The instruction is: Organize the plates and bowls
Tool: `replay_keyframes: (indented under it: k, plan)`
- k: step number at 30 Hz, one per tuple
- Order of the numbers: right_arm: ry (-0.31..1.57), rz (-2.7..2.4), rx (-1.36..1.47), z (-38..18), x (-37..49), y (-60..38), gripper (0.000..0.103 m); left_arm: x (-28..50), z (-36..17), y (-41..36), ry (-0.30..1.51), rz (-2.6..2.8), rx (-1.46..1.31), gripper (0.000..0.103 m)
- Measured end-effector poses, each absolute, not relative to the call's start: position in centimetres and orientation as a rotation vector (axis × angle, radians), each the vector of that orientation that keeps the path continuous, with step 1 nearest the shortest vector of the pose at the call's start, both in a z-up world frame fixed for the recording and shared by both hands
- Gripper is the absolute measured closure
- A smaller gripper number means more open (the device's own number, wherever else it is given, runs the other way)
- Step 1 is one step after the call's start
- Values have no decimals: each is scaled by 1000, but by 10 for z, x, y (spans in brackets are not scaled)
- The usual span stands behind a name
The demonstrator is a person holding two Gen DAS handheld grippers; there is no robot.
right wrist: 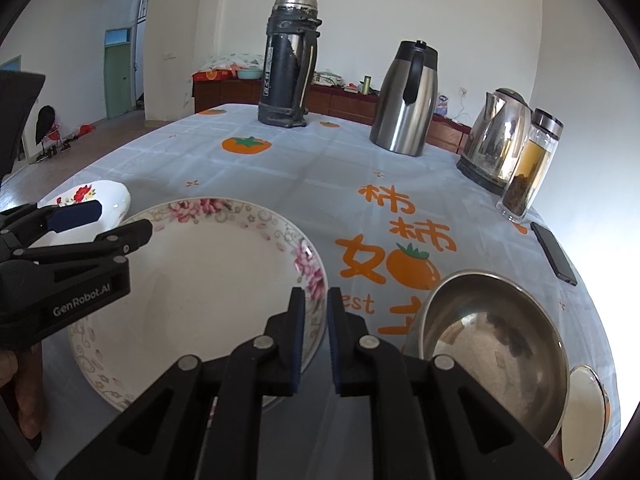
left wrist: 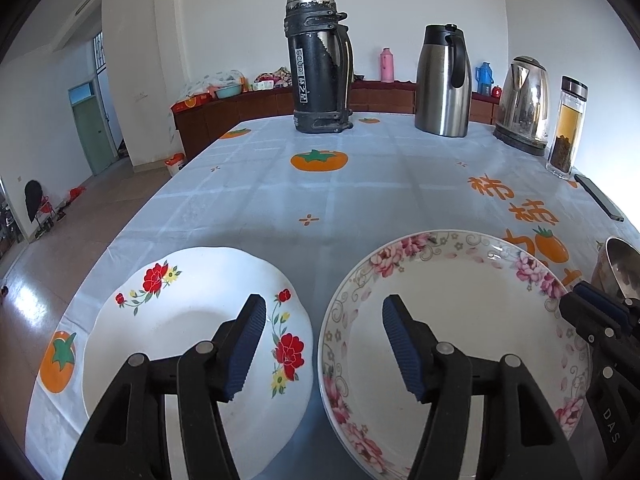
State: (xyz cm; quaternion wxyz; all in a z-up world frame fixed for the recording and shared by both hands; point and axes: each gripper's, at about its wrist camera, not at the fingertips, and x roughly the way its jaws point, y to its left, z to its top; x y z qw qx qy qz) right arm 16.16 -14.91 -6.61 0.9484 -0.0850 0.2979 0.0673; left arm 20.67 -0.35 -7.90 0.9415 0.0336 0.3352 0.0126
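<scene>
A white plate with red flowers [left wrist: 192,320] lies at the table's near left. To its right lies a deeper plate with a pink flower rim [left wrist: 460,320]. My left gripper [left wrist: 323,308] stands open over the gap between them, one finger above each plate, holding nothing. In the right wrist view it shows at the left [right wrist: 116,220], over the pink-rimmed plate [right wrist: 208,280]. My right gripper [right wrist: 315,296] is shut with nothing between its pads, just off that plate's right rim. A steel bowl [right wrist: 492,340] sits to its right, with a small white dish [right wrist: 586,416] beyond it.
At the back of the table stand a black thermos [left wrist: 318,64], a steel jug [left wrist: 442,80], an electric kettle [left wrist: 522,104] and a glass tea bottle [left wrist: 566,128]. A phone [left wrist: 598,196] lies near the right edge. The table's left edge drops to the floor.
</scene>
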Motion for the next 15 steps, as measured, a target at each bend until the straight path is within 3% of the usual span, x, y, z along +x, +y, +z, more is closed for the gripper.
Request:
replay_keyframes:
  k: [7, 15]
  plan:
    - [573, 151, -180, -63, 157, -144, 90, 206, -79, -3, 674, 31, 71, 40]
    - [493, 196, -122, -52, 146, -144, 62, 192, -63, 23, 617, 88, 24, 40]
